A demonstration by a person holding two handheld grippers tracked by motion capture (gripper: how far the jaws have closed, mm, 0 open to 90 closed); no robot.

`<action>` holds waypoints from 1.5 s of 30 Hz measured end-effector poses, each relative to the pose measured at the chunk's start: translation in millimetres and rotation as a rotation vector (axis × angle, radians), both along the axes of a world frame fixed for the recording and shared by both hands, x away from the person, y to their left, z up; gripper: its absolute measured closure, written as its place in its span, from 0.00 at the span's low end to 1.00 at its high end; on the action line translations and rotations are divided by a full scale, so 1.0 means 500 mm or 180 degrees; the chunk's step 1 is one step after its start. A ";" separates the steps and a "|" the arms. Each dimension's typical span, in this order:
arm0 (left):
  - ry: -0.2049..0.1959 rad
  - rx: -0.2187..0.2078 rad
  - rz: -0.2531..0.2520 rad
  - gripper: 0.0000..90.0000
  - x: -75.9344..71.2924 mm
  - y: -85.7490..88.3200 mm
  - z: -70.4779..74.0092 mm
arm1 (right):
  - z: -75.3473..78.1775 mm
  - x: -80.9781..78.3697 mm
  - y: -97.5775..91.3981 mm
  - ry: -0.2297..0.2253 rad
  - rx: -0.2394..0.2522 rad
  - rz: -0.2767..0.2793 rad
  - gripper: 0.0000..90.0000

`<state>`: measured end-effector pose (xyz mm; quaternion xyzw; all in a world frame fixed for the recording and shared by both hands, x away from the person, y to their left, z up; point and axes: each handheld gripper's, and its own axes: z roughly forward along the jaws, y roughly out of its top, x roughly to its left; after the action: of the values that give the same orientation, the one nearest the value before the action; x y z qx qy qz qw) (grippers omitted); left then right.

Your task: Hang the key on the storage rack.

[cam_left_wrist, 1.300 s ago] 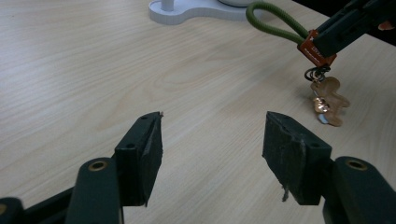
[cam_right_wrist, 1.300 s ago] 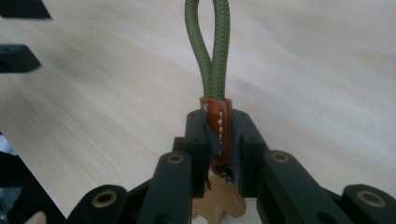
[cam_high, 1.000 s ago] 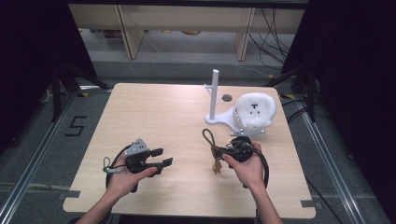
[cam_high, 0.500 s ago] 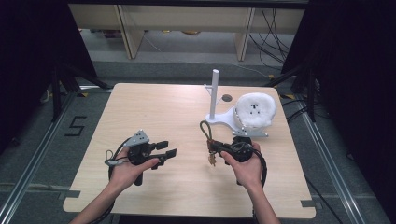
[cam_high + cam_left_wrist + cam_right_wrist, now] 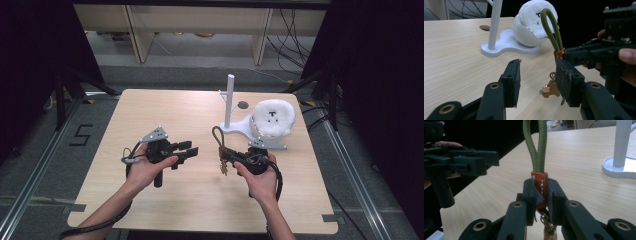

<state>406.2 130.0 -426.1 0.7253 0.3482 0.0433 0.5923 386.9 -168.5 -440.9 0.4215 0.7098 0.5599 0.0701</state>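
Observation:
A keychain with a green cord loop [image 5: 217,135] [image 5: 551,27] [image 5: 535,142], an orange leather tab [image 5: 539,185] and a brass charm [image 5: 549,90] hangs upright over the table. My right gripper [image 5: 225,155] [image 5: 539,193] is shut on the leather tab, with the loop standing above the jaws and the charm dangling below. My left gripper [image 5: 189,148] [image 5: 537,80] is open a short way to the left of the keychain, its jaws pointing at it with nothing between them. It also appears in the right gripper view [image 5: 474,161].
A white stand [image 5: 240,128] with an upright post [image 5: 230,98] [image 5: 495,22] [image 5: 622,142] sits behind the right gripper. A white fluffy ball [image 5: 273,118] [image 5: 534,17] rests in its cup. A dark round hole [image 5: 242,105] lies in the tabletop near the post.
My left gripper has moved right and forward toward the keychain. The right gripper has shifted slightly forward, still holding the tab.

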 end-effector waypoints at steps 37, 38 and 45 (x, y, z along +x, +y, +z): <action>0.0271 -0.0375 -0.0260 0.78 0.053 -0.080 0.028 | 0.007 -0.009 0.014 -0.0087 0.0121 0.0041 0.88; 0.0272 -0.0397 -0.0283 0.79 0.053 -0.081 0.027 | 0.008 -0.009 0.015 -0.0081 0.0124 0.0044 0.88; 0.0305 -0.0390 -0.0263 0.89 0.052 -0.085 0.025 | 0.009 -0.009 0.015 -0.0159 0.0107 0.0015 0.88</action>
<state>432.3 87.7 -413.5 0.7026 0.3479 -0.0373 0.6196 382.4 -161.3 -436.6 0.4068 0.6994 0.5823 0.0794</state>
